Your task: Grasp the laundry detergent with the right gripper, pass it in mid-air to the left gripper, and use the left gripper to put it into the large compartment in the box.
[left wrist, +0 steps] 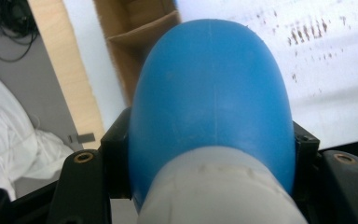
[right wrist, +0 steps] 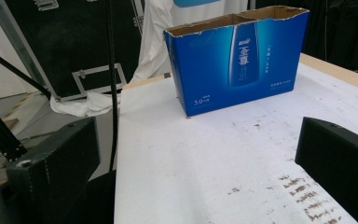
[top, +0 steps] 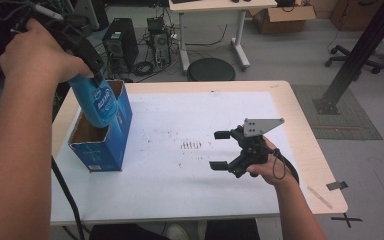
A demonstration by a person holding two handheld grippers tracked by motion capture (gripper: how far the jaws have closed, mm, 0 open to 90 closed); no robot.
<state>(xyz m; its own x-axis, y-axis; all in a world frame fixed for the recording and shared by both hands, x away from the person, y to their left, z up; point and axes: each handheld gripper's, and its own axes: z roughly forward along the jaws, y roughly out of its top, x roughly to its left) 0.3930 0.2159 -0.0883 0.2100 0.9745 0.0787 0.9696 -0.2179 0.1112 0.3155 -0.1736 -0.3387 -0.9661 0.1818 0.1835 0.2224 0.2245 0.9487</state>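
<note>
While the left gripper (top: 91,75) grasps a glossy blue bottle (top: 99,106) over the open blue box (top: 111,142), the right gripper (top: 221,149) rests released.

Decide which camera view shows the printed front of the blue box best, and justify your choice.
The right gripper view: the blue box faces the camera, its label unobstructed. The high view shows its open top and one side, with the blue bottle entering. The left gripper view shows just brown inner walls behind the bottle.

I am holding the blue bottle (top: 99,104) with my left hand-held gripper (top: 87,75), its base dipping into the blue box (top: 111,142), while my right hand-held gripper (top: 220,149) is gaping over the counter (top: 300,125).
</note>
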